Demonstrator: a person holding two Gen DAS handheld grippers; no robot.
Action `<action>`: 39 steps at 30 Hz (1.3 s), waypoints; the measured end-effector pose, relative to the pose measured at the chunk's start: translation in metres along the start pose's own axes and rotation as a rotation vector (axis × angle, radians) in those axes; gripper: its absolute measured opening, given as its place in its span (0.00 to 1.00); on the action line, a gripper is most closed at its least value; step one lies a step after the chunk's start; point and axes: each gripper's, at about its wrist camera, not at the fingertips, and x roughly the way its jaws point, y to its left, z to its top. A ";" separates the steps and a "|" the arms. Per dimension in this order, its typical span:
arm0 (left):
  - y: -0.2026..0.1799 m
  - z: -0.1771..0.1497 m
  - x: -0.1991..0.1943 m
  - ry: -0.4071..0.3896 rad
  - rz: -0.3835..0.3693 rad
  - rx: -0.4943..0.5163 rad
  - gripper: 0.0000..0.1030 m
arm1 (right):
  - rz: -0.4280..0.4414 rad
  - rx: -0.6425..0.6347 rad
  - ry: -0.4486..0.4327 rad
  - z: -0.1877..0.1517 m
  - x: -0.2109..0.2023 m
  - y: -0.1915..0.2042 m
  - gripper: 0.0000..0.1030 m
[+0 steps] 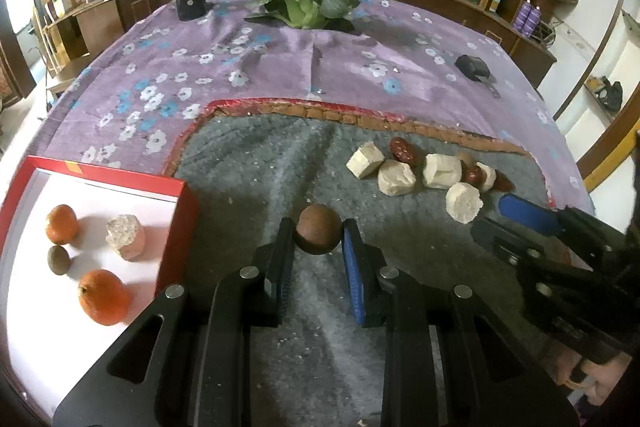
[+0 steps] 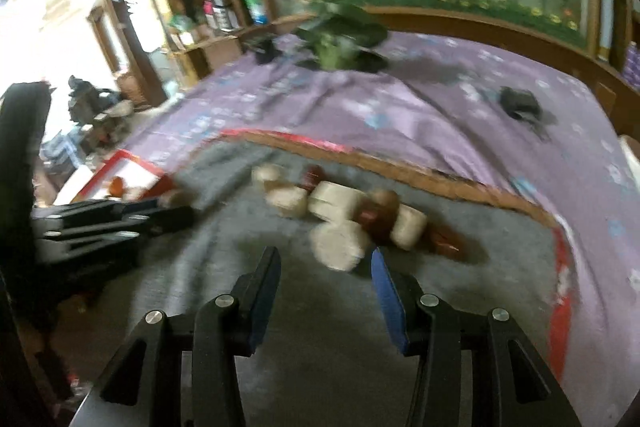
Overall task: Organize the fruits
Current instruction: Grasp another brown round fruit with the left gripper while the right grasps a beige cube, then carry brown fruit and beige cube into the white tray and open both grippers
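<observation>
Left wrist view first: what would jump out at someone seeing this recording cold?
The left gripper sits front and centre, its jaws shut on a round brown fruit over the grey mat. To its left, a red-rimmed white tray already holds two oranges, a small brown fruit and a pale chunk. To the right, pale chunks and red dates lie clustered on the mat.

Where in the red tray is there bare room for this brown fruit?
The red tray is bare along its far edge, and near the front beside the nearer orange. Its middle is crowded. The left tongs grip the brown fruit.
</observation>
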 end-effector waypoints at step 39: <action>0.024 -0.043 -0.083 -0.102 0.053 -0.008 0.22 | 0.071 -0.133 -0.053 -0.024 -0.053 0.095 0.29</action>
